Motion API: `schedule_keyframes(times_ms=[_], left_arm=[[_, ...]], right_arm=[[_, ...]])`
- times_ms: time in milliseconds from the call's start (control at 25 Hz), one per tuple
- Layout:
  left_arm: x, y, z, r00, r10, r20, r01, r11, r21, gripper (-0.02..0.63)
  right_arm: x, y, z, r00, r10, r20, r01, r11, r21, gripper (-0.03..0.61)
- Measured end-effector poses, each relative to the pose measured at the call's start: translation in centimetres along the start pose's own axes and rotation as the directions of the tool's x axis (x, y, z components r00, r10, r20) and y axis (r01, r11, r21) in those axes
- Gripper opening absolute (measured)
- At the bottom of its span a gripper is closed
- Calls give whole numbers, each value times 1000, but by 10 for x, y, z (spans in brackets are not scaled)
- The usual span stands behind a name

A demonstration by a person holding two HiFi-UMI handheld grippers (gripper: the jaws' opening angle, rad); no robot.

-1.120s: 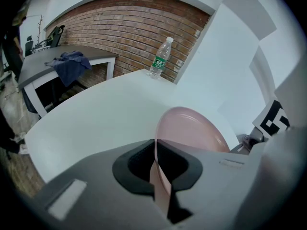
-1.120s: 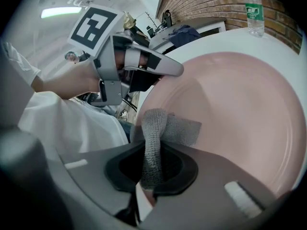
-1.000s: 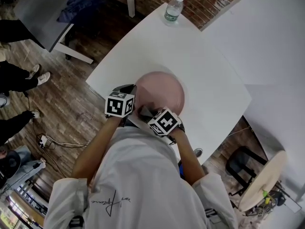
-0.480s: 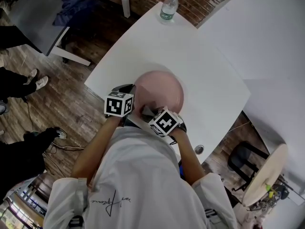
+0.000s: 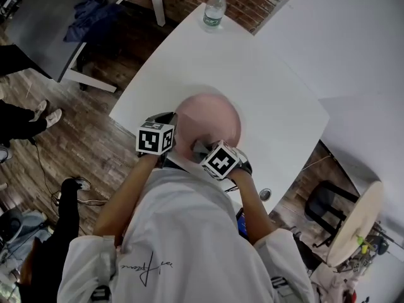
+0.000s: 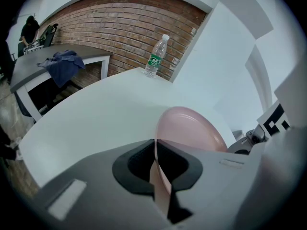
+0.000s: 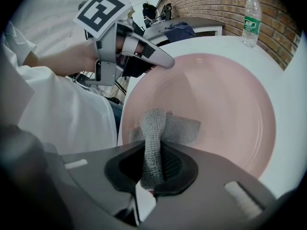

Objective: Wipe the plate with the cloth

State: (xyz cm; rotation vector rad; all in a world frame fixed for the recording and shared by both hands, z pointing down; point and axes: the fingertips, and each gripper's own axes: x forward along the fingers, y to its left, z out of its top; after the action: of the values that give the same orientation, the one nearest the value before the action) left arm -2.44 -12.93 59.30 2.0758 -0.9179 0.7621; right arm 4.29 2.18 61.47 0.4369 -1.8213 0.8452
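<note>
A pink plate (image 5: 211,122) rests on the white table (image 5: 252,74), near its front edge. My left gripper (image 5: 172,137) is shut on the plate's near-left rim, which runs edge-on between the jaws as a thin pink rim (image 6: 160,186) in the left gripper view. My right gripper (image 5: 203,149) is shut on a grey knitted cloth (image 7: 160,133), whose free end lies flat on the near part of the pink plate (image 7: 225,104). In the right gripper view the left gripper (image 7: 158,61) shows clamped on the rim at the top left.
A clear water bottle (image 5: 214,8) with a green label stands at the table's far corner, also seen as the bottle (image 6: 157,56) in front of a brick wall. A grey desk with a blue garment (image 5: 88,8) stands left. A person's legs and shoes (image 5: 44,112) are on the wooden floor.
The right gripper and cloth have shifted slightly right along the plate's near part. The left gripper stays on the rim. A person on the floor at left has walked nearer.
</note>
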Motion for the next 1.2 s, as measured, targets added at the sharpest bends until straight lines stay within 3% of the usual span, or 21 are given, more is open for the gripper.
schedule_keyframes(times_ms=[320,600,1200], left_arm=[[1,0,-1,1000,-9,4,9,1000,-1,32],[1,0,-1,1000,-8,7,8,1000,-5,32],[-2,0,-3,1000,-4,8,4,1000,1,34]], right_arm=[[-4,-7,-10,998,-46,-51,45,999,-19,35],[-12,-26,-26,974,-167,-151,154,983,-96,35],[-29,-72,-44,881,-396,-258,351,914,-205,37]])
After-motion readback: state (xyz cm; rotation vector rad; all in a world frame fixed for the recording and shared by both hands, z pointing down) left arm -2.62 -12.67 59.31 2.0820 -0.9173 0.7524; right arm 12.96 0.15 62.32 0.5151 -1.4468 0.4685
